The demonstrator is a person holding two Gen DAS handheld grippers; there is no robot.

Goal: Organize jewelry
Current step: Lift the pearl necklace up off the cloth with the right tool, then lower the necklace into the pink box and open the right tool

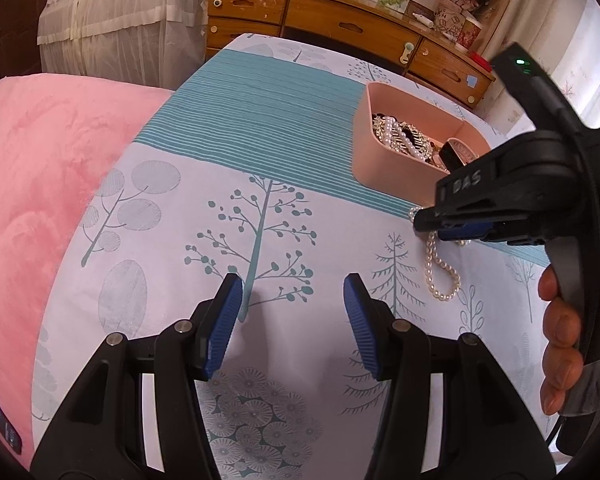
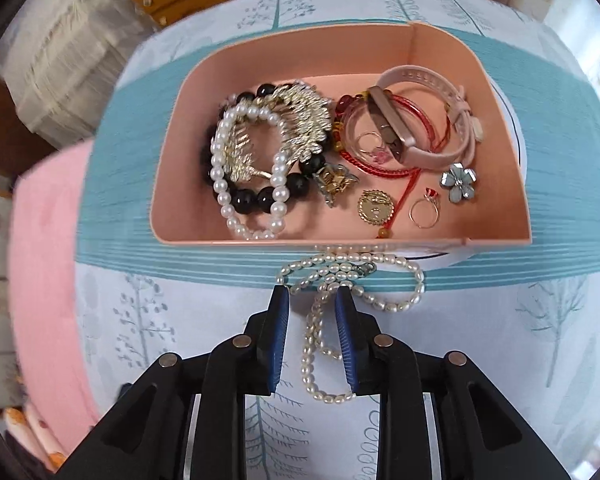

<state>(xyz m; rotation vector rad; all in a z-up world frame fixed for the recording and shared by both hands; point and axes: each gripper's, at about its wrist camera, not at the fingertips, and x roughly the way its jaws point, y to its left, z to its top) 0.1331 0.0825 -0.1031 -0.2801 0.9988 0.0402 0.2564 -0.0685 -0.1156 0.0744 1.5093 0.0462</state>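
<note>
A pink box (image 2: 496, 196) on the bed holds several pieces: pearl bracelets, black beads, a gold comb, red bangles, a pink watch, rings and a flower brooch. A white pearl necklace (image 2: 340, 276) lies on the bedspread just in front of the box. My right gripper (image 2: 313, 295) is partly open, its jaws on either side of the necklace strands, not clamped. In the left wrist view the box (image 1: 384, 168) sits at the right, the necklace (image 1: 440, 276) hangs below the right gripper (image 1: 422, 220). My left gripper (image 1: 293, 288) is open and empty over the bedspread.
A pink pillow (image 1: 40, 184) lies at the left of the bed. A wooden dresser (image 1: 340, 20) with clutter stands behind the bed. A white lace cover (image 1: 112, 16) hangs at the back left. The patterned bedspread (image 1: 240, 132) stretches between pillow and box.
</note>
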